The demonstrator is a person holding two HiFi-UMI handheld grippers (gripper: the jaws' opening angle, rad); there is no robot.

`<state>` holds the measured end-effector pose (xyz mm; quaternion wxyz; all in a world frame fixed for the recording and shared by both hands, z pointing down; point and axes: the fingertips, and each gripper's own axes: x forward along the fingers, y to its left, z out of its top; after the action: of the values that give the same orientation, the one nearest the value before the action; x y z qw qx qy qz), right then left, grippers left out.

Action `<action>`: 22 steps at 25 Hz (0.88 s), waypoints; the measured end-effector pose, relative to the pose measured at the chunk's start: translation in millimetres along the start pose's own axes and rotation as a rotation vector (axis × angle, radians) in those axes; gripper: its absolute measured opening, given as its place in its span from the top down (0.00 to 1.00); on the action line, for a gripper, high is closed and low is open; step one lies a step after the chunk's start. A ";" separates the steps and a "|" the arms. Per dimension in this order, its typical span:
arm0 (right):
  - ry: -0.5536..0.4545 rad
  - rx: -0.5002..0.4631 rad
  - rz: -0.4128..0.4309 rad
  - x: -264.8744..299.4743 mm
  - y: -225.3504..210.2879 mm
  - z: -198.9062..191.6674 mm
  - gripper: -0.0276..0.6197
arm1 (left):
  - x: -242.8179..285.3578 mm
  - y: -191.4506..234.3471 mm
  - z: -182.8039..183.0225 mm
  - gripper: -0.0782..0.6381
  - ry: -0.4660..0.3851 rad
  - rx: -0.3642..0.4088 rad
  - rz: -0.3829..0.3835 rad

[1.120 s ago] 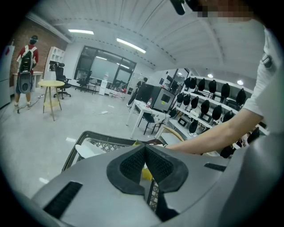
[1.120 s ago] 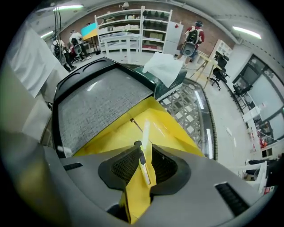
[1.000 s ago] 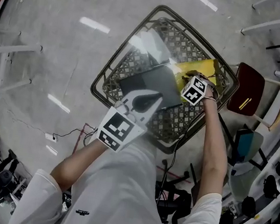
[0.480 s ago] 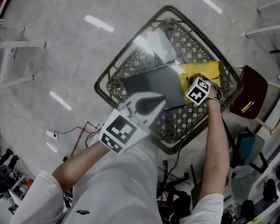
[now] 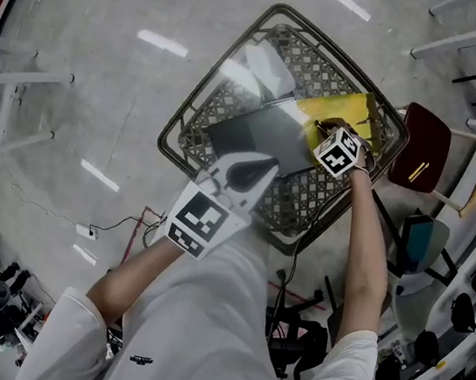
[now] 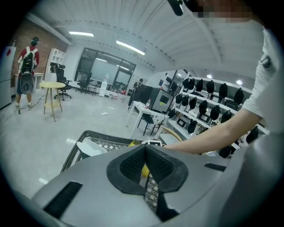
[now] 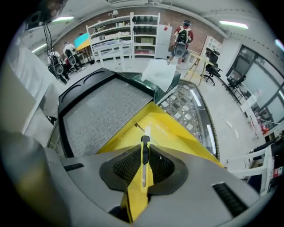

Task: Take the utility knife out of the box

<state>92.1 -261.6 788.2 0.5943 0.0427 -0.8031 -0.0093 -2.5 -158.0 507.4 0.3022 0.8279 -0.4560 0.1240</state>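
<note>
In the right gripper view my right gripper [image 7: 145,147] is shut on a yellow utility knife [image 7: 140,185] with a black slider, held just above the open yellow box [image 7: 179,134]. The box lies in a wire basket [image 5: 285,13], beside a dark grey foam-lined lid [image 5: 259,131]. From the head view that gripper [image 5: 326,138] hovers over the yellow box [image 5: 333,110]; the knife is hidden there. My left gripper [image 5: 262,165] hangs at the basket's near edge, its pads [image 6: 128,166] meeting at the tips with nothing between them.
White crumpled paper [image 5: 269,62] lies at the basket's far end. A dark red chair [image 5: 419,153] stands right of the basket, a white table frame [image 5: 25,80] at far left. Cables [image 5: 119,225] run across the floor near my feet.
Only the head view has shifted a little. Both grippers stay where they were, the right one over the yellow box.
</note>
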 end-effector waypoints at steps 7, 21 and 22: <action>-0.120 0.105 -0.100 -51.1 -10.5 17.2 0.88 | -16.2 -14.5 5.0 0.89 -0.026 0.023 -0.006; -0.399 0.222 -0.264 -180.8 29.4 55.3 0.88 | -52.3 -49.8 13.7 0.89 -0.098 0.038 0.003; -0.418 0.233 -0.278 -190.7 33.5 59.1 0.88 | -54.6 -51.2 14.5 0.89 -0.103 0.039 0.005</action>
<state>89.0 -215.2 591.2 0.3997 0.2178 -0.8904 -0.0070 8.7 -109.2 449.8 0.2621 0.8378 -0.4703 0.0908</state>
